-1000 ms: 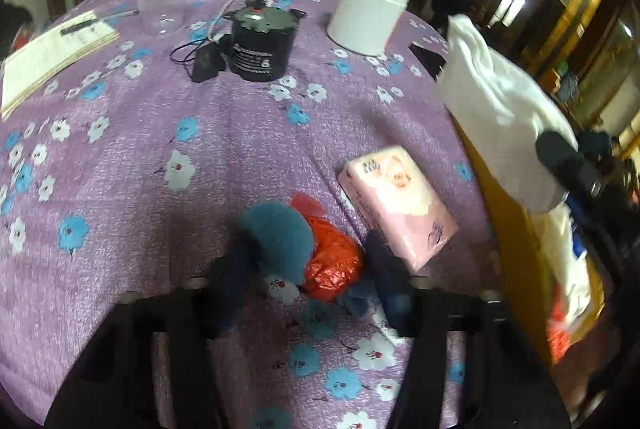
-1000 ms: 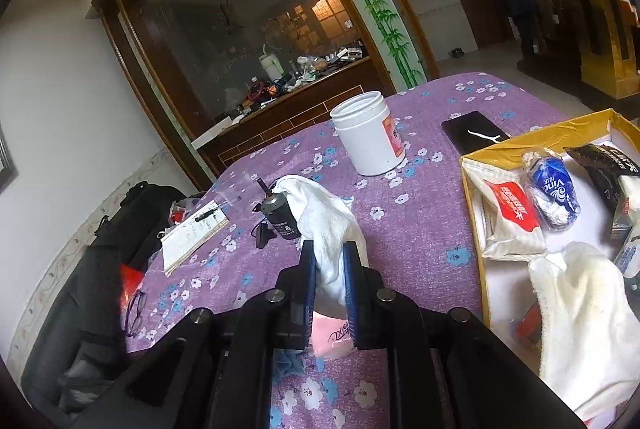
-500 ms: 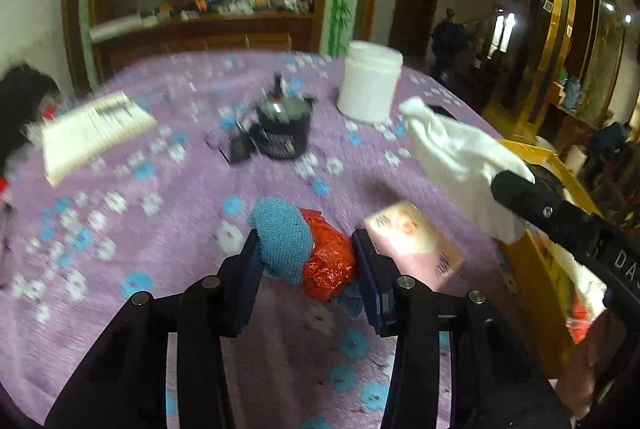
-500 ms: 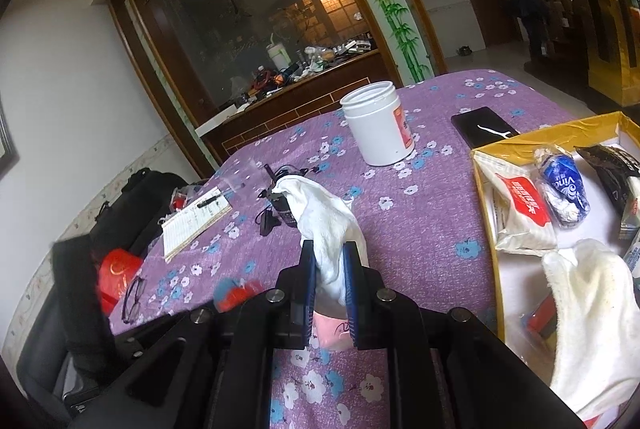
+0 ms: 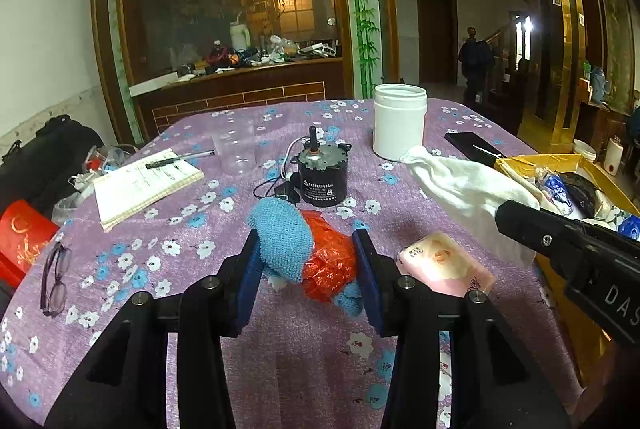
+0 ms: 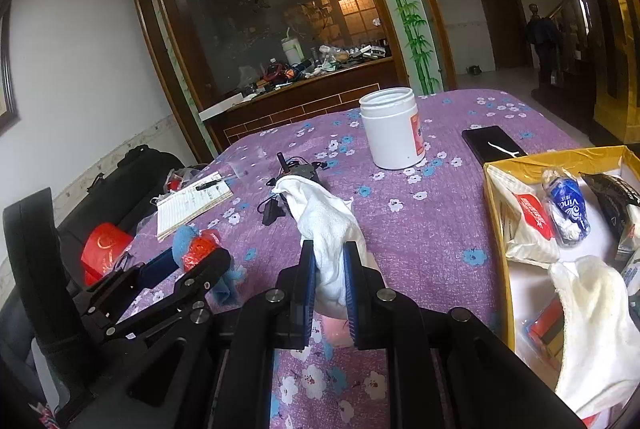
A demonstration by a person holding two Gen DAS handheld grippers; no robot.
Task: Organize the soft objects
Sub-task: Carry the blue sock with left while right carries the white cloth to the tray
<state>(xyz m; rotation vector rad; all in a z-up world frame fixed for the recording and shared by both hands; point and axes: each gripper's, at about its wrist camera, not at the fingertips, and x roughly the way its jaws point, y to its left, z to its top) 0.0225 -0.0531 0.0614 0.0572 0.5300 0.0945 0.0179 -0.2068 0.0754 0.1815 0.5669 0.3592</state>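
My left gripper (image 5: 306,261) is shut on a bundle of blue knitted cloth (image 5: 282,239) and crumpled red plastic (image 5: 330,263), held above the purple flowered tablecloth (image 5: 200,261). The bundle also shows in the right wrist view (image 6: 196,245). My right gripper (image 6: 328,273) is shut on a white cloth (image 6: 326,225) that hangs up and forward; the same cloth shows in the left wrist view (image 5: 468,189). A pink tissue pack (image 5: 444,265) lies on the table between the grippers. A yellow box (image 6: 496,197) at the right holds soft packs and another white cloth (image 6: 596,325).
A black motor with cable (image 5: 322,175), a white jar (image 5: 398,121), a clear cup (image 5: 236,149), a notebook with pen (image 5: 144,185), a black phone (image 6: 492,145) and glasses (image 5: 54,279) lie on the table. A red bag (image 5: 20,239) and black bag sit at the left edge.
My left gripper closed on the blue and red bundle and lifted it off the table, tilting the view up. My right gripper kept hold of the white cloth with little movement.
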